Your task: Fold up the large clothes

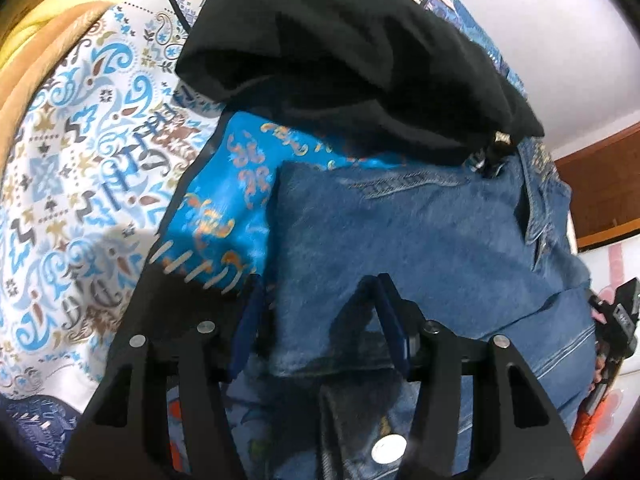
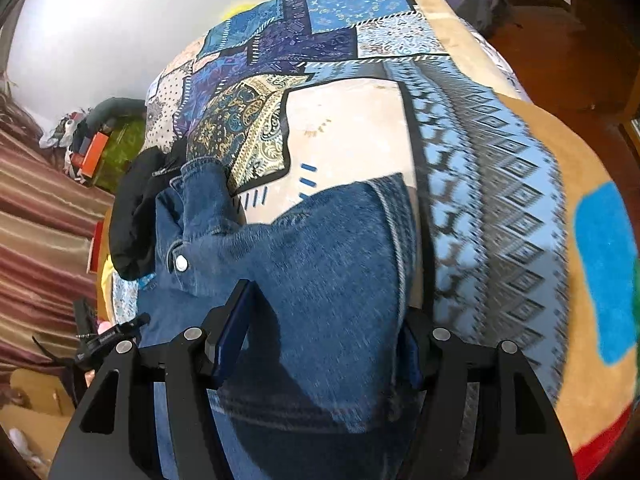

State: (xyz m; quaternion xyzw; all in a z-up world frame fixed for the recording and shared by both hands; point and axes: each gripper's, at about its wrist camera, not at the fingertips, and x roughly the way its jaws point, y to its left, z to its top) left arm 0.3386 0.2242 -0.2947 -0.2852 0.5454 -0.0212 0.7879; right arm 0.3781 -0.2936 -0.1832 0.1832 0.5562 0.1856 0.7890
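The blue denim jacket [image 2: 320, 264] lies on the patchwork-print bedspread [image 2: 492, 168], its folded flap standing between both pairs of jaws — your left gripper [image 1: 316, 320] and right gripper [image 2: 320, 344] each sit half open, and whether the pads bite I cannot tell. Risk: the heavy flap may slide out and unfold, or snag the crumpled black garment [image 1: 340, 60] touching its collar end. No containers visible.

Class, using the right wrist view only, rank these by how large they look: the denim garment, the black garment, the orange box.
1. denim garment, though nearness to the camera enlarges it.
2. black garment.
3. orange box.
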